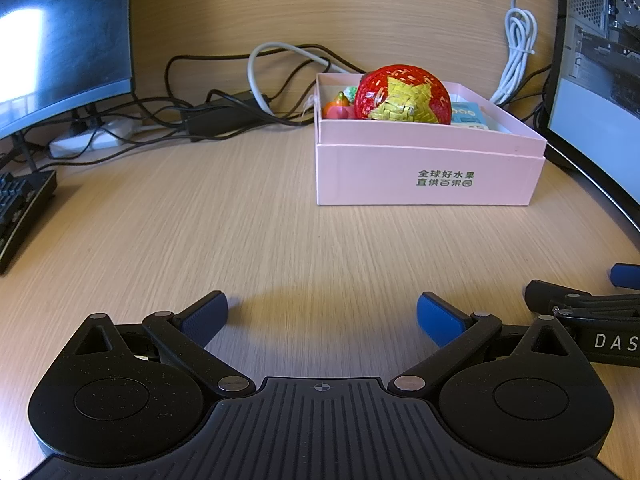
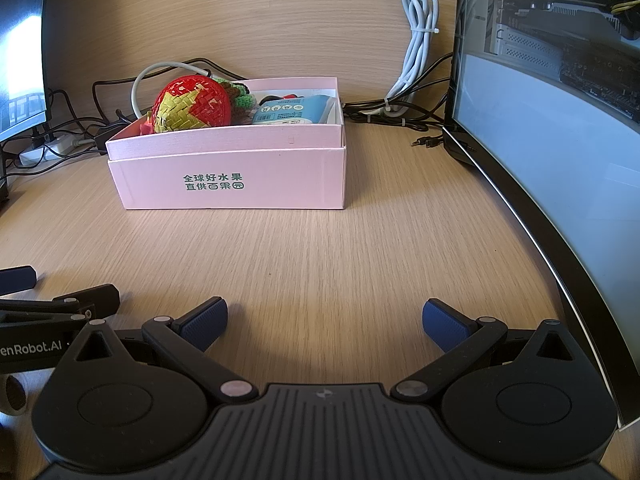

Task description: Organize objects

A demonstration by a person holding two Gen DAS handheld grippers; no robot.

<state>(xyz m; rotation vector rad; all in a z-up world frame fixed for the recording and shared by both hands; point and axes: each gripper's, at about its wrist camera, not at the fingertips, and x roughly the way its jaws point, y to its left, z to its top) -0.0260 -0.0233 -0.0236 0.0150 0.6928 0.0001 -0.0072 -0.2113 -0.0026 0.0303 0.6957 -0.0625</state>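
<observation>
A pink box [image 1: 428, 176] [image 2: 228, 180] stands on the wooden desk. It holds a red woven ball with a yellow star [image 1: 402, 95] [image 2: 192, 103], a small orange toy fruit [image 1: 339, 107], a crocheted green and brown item [image 2: 240, 94] and a light blue packet [image 1: 468, 114] [image 2: 290, 110]. My left gripper [image 1: 322, 318] is open low over the desk, well short of the box, nothing between its fingers. My right gripper [image 2: 326, 320] is also open and empty, beside the left one and facing the box. Each gripper shows at the edge of the other's view.
A monitor [image 1: 60, 36] and a keyboard [image 1: 20, 208] sit at the left. Tangled black cables with a power brick [image 1: 216, 116] lie behind. A bundled white cable [image 2: 418, 40] hangs at the back wall. A large curved monitor [image 2: 560, 140] borders the right side.
</observation>
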